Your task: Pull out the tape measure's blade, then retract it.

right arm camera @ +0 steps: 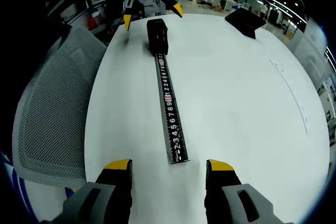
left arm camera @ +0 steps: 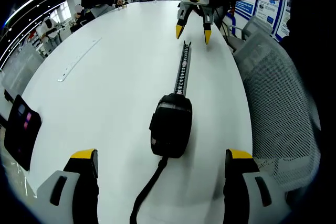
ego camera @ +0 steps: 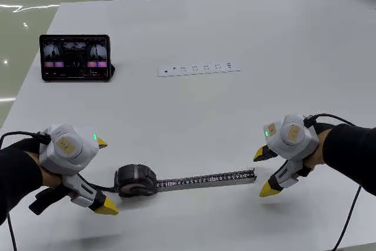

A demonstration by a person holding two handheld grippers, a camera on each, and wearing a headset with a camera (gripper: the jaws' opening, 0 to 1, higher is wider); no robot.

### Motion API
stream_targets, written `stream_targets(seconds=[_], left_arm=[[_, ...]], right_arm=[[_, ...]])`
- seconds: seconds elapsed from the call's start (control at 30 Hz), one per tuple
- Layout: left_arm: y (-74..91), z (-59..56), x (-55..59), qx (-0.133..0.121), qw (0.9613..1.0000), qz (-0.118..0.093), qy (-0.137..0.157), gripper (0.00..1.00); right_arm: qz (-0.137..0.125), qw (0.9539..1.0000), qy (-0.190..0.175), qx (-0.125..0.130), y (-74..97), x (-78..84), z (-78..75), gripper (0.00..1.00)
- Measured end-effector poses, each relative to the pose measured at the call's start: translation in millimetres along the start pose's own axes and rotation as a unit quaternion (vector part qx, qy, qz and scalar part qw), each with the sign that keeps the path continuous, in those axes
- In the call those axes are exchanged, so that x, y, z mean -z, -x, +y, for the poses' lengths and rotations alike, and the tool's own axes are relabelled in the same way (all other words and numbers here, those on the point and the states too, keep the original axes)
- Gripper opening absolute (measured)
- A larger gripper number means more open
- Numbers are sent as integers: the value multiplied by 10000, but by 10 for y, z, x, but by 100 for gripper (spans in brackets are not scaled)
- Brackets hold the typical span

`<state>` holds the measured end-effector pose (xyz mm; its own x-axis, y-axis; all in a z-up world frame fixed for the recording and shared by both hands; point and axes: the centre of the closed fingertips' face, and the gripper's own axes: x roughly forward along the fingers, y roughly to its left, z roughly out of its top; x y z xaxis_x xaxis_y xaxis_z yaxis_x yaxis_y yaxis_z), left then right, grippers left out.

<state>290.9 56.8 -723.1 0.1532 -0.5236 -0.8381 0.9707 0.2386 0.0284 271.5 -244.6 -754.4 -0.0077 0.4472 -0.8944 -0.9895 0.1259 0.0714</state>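
**Item: tape measure, black case** (ego camera: 136, 180). Lies on the white tabletop (ego camera: 235, 27) near its front edge, towards the person's left. A dark cord (left arm camera: 149, 187) runs from the case back towards the left side.

**Blade** (ego camera: 205, 178). Drawn out and lying flat on the tabletop with its numbers up, reaching from the case towards the right. Its hook end is just ahead of the right tongs' tips.

**Left tongs** (ego camera: 104, 175). Spread wide and holding nothing. The case sits just ahead of the two yellow tips, roughly centred between them, with no contact visible.

**Right tongs** (ego camera: 264, 173). Also spread, with nothing held. In the right gripper view the blade end lies just ahead of the gap between the tips, apart from both.

**Other articles.** Tablet (ego camera: 74, 57) propped at the far left. White power strip (ego camera: 198, 69) mid-table, well apart from the work. Mesh chair (left arm camera: 278, 93) beside the tabletop.

**Step in hand (judgement).** The pull-out looks complete and the retraction has not begun.

**Next move calls for (judgement).** The left tongs must close on the case to steady it. The blade must then be freed, either at the lock or by feeding it back from the hook end with the right tongs. The return should be kept slow so the blade does not whip or shift the case.
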Motion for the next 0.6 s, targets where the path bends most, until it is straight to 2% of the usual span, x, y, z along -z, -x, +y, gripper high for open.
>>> stream_targets(seconds=[0.13, 0.2, 0.27, 0.37, 0.47, 0.5, 0.6], left_arm=[[47, -25, 32, 11, 10000, 19, 14, 99], [72, 0, 57, -129, 9998, 83, 122, 99], [94, 15, -2, -268, 9992, -165, 266, 99], [135, 32, -11, -455, 9958, -380, 699, 99], [172, 81, 1, -709, 9925, -602, 793, 99], [187, 67, 36, -723, 9914, -599, 909, 99], [215, 60, 100, -794, 9892, -618, 1070, 99]], right_arm=[[-111, 9999, -68, 5, 28, -60, 24, 61], [-135, 9999, -49, 48, 38, -71, 42, 63], [-197, 9996, -194, 60, 43, -78, 59, 66], [-411, 9982, -441, 75, 62, -103, 97, 73], [-537, 9961, -644, 278, 85, -79, 75, 78], [-649, 9947, -726, 335, 100, -83, 79, 79], [-737, 9915, -938, 528, 131, -33, 50, 85]])
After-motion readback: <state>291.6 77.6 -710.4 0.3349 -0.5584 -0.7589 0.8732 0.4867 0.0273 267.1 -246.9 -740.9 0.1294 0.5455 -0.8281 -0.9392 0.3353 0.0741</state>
